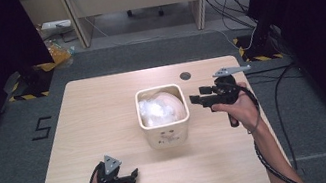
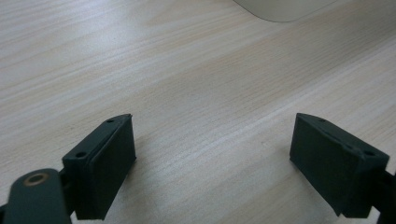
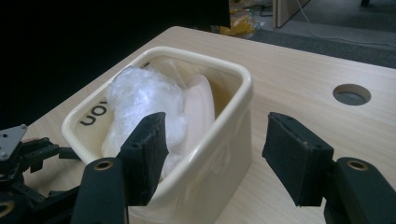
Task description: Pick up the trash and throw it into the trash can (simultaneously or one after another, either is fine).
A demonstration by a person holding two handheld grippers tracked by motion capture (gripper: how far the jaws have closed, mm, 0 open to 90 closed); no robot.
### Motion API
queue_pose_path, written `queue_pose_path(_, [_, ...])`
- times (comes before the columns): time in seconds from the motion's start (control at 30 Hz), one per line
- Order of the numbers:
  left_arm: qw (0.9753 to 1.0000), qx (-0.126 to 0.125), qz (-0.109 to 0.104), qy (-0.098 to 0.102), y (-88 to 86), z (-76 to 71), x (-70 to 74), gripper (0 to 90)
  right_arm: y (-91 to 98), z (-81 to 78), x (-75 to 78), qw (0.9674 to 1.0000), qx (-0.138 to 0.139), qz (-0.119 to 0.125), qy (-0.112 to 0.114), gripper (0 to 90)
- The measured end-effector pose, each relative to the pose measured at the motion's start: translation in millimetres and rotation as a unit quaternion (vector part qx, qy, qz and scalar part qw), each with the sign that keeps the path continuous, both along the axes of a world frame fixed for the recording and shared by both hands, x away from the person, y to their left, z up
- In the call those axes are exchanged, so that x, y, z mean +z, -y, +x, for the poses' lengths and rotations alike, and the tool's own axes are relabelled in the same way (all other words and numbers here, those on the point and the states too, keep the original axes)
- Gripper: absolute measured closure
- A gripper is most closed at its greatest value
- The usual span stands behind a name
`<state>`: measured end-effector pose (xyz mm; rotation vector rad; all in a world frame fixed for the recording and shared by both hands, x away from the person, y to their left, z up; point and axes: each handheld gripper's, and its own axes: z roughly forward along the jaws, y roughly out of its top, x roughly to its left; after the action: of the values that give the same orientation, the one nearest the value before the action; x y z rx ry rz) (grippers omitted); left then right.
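Observation:
A cream square bin (image 1: 166,134) stands in the middle of the wooden table (image 1: 99,113), with crumpled clear plastic (image 1: 160,108) inside it. In the right gripper view the bin (image 3: 224,140) sits close in front, the plastic (image 3: 142,100) bunched against its far wall. My right gripper (image 1: 195,99) hovers just right of the bin, open, its jaws apart and nothing between them (image 3: 212,156). My left gripper (image 1: 134,174) rests low near the table's front edge, left of the bin, open over bare wood (image 2: 212,154).
A round cable hole (image 1: 185,75) lies in the table behind the bin. Cables (image 1: 278,96) trail on the floor to the right. Dark curtains flank both sides; a yellow bag (image 1: 59,53) lies on the floor at the far left.

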<state>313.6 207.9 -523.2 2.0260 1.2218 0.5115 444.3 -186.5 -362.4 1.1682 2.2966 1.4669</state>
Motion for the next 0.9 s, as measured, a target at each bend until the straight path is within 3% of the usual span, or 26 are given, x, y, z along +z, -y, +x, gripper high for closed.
queue_pose_path(0.37, [1.0000, 0.000, 0.000, 0.000, 0.0, 0.0, 0.0, 13.1, 26.4, -6.6, -16.9, 0.9994, -0.028, 0.015, -0.010, 36.9])
queue_pose_path(0.9, [1.0000, 0.000, 0.000, 0.000, 0.0, 0.0, 0.0, 13.1, 43.5, -22.6, -32.7, 0.9990, -0.044, 0.010, 0.002, 31.0])
